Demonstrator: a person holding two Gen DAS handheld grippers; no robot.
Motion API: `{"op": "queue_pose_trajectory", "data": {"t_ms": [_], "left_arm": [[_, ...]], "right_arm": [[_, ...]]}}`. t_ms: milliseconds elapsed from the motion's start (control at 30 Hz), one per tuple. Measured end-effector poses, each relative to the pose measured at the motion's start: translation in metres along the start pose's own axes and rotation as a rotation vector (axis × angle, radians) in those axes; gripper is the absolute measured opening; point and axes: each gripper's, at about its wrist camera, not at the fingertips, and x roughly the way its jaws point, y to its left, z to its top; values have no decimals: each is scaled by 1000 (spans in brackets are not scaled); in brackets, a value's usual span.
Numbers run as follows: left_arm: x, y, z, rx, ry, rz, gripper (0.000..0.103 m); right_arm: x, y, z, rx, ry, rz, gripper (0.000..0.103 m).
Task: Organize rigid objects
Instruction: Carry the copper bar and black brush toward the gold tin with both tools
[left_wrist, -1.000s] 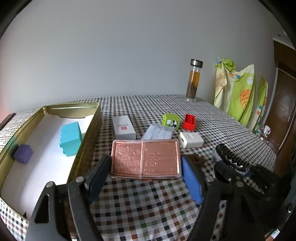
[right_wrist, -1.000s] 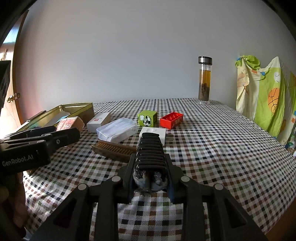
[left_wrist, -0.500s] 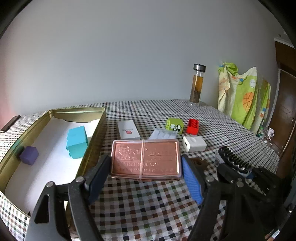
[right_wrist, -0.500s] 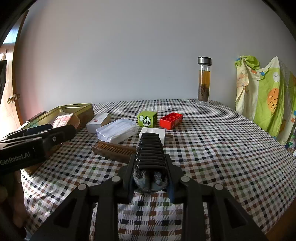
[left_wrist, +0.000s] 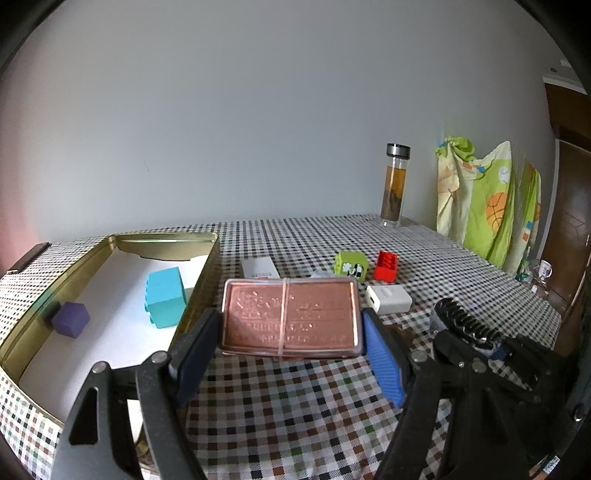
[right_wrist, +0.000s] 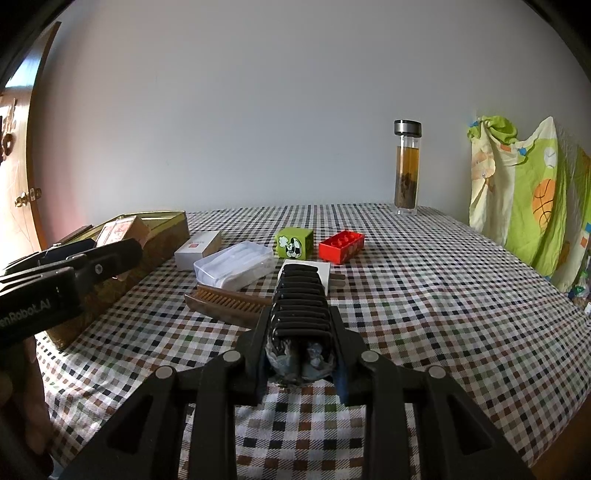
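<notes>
1. Left wrist view, against a second ago: my left claw (left_wrist: 290, 349) has kept its clamp on the copper-coloured tin (left_wrist: 290, 317), while the gold tray (left_wrist: 207, 266), the bottle (left_wrist: 396, 184) and the far blocks have all sunk lower in the picture. The tin now hides most of the clear plastic case behind it and part of the white carton (left_wrist: 258, 266).

2. Same view, containers: the gold tray, open, sits at left on the checked tablecloth (left_wrist: 295, 413). On its white lining stand a teal block (left_wrist: 164, 297) and, apart from it near the left wall, a purple cube (left_wrist: 70, 319). The tin, with a band round its middle, is held level by its short ends, beside the tray's right wall. Beyond lie a green picture cube (left_wrist: 351, 263), a red brick (left_wrist: 386, 261) and a white charger (left_wrist: 388, 299).

3. Right wrist view: hardly changed; only my left claw at the left edge has shifted, and the tin (right_wrist: 120, 229) now shows over the tray (right_wrist: 162, 236).

4. Same view: my right claw (right_wrist: 301, 332) is narrowed tight on a black ribbed comb attachment (right_wrist: 301, 299), low over the cloth and tipped slightly down. Ahead lie a wooden comb (right_wrist: 229, 304), the clear case (right_wrist: 234, 264) and the tea bottle (right_wrist: 406, 166) at the far edge.
</notes>
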Motion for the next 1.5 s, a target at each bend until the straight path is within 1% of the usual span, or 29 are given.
{"op": "queue_pose_trajectory", "data": {"t_ms": [367, 467, 667, 800, 900, 1000, 1133, 1267, 1500], "left_arm": [[-9, 0, -2, -3, -48, 9, 77], [-12, 0, -2, 0, -62, 12, 77], [-15, 4, -1, -8, -75, 17, 77], [-15, 6, -1, -17, -78, 20, 77], [-17, 7, -2, -17, -84, 24, 77], [-18, 8, -2, -16, -88, 28, 77], [-20, 12, -3, -20, -94, 37, 77], [-22, 16, -4, -28, -100, 43, 77], [-28, 21, -5, -24, -123, 61, 77]], "right_arm": [[-4, 1, -1, -8, -33, -4, 30], [-7, 3, -2, -16, -54, -10, 30], [-8, 13, 0, -64, -61, -16, 30], [-9, 9, 1, -38, -61, -2, 30], [-10, 10, 2, -41, -73, -2, 30], [-14, 13, 7, -44, -97, 18, 30], [-11, 16, 11, -36, -99, 41, 30], [-12, 17, 11, -33, -106, 44, 30], [-16, 26, 9, -38, -134, 77, 30]]}}
